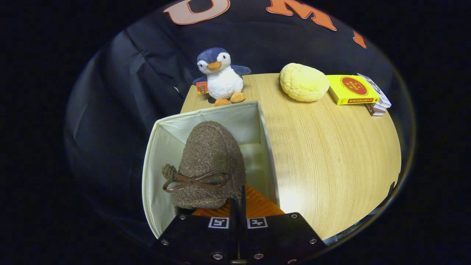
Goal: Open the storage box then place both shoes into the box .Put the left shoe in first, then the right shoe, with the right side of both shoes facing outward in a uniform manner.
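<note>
Gripper view: shoe (pixel 209 162), a brown fuzzy slipper with a thin bow across the vamp, hanging toe-forward over the open storage box (pixel 154 154), inside its cream fabric walls; gripper (pixel 237 206) with fingers drawn together on the rear edge of the shoe, clenched on it so far as visible, contact itself partly hidden behind the finger bodies; only 1 shoe on show, so hard to say whether left or right, and no second shoe visible inside the box.

Handling, as a judgement: light, soft and floppy; woolly outer compressible, likely to sag or swing from a heel pinch; grippy rather than slippery; not fragile. Best hold probably at the stiffer heel collar or sole edge, clear of the bow, which could snag or pull loose. Box walls thin and pliable, apt to buckle or shift if nudged.

Around: box standing at the near left edge of the wooden table (pixel 331 154); plush penguin (pixel 220 75) just beyond the far wall of the box, with a small red card beside it; yellow bun-shaped toy (pixel 303 81) further right; yellow book (pixel 351 89) on a small stack beyond that, well apart from the box. Nothing between shoe and box floor; nearest obstacle the box's right wall just beside the shoe.
</note>
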The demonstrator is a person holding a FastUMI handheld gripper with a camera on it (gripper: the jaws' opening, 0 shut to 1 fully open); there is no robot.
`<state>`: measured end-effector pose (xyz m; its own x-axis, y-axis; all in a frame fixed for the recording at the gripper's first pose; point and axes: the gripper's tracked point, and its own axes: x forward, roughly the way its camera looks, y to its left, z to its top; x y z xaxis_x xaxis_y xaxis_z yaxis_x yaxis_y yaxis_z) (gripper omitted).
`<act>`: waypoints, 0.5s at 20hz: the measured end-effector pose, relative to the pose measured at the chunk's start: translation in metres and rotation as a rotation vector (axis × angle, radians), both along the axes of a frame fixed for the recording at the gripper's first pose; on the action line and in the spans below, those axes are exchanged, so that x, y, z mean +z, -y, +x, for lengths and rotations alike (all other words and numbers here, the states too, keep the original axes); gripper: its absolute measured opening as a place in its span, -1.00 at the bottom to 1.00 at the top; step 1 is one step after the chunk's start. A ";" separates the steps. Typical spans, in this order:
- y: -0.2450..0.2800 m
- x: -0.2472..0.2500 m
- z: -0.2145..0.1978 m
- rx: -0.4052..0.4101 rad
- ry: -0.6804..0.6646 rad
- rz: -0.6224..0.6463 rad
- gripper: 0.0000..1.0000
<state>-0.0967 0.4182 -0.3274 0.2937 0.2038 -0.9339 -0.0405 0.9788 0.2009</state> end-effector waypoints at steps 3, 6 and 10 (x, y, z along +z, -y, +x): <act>-0.007 0.002 0.000 -0.008 -0.006 0.016 -0.66; -0.004 0.020 -0.006 0.003 0.011 0.026 -0.25; 0.015 0.069 0.009 -0.011 0.153 0.064 0.35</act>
<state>-0.0875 0.4030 -0.2585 0.4338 0.2571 -0.8635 -0.0646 0.9648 0.2548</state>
